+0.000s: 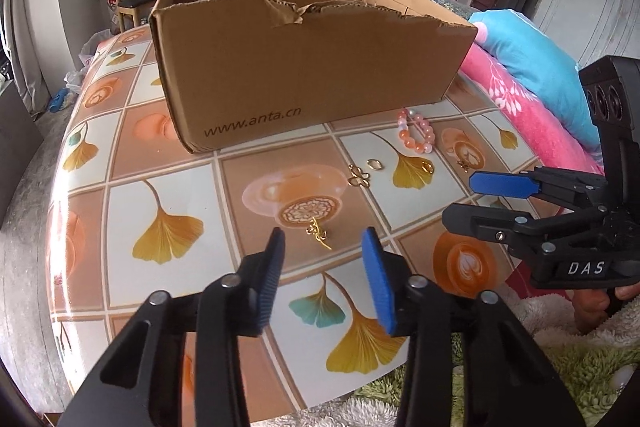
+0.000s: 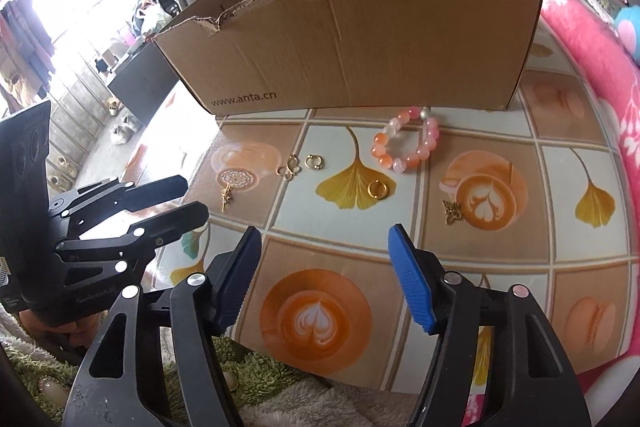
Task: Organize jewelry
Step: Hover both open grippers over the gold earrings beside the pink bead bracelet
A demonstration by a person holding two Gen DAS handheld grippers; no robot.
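Left to right across the patterned tabletop (image 2: 500, 247): the left gripper (image 1: 323, 239) is hovering low over the near edge, its blue-padded jaws standing part-way apart with nothing between them; a gold dangling charm (image 1: 319, 233) is lying on the table just beyond the tips, not touched. Further along, a gold looped clasp (image 2: 289, 167) and a small gold open hoop (image 2: 314, 162) are lying close together, apart from each other. Next, a plain gold ring (image 2: 377, 190) is resting on a ginkgo-leaf print, with a pink and orange beaded bracelet (image 2: 406, 143) lying just behind it, near the foot of the cardboard box (image 2: 360, 47). A gold butterfly charm (image 2: 452, 211) is sitting to the right of the ring, beside a latte print. The box, open-topped with a torn front rim, is standing behind all the pieces. The right gripper (image 2: 325, 241) is hanging over the near tabletop, jaws spread wide and holding nothing.
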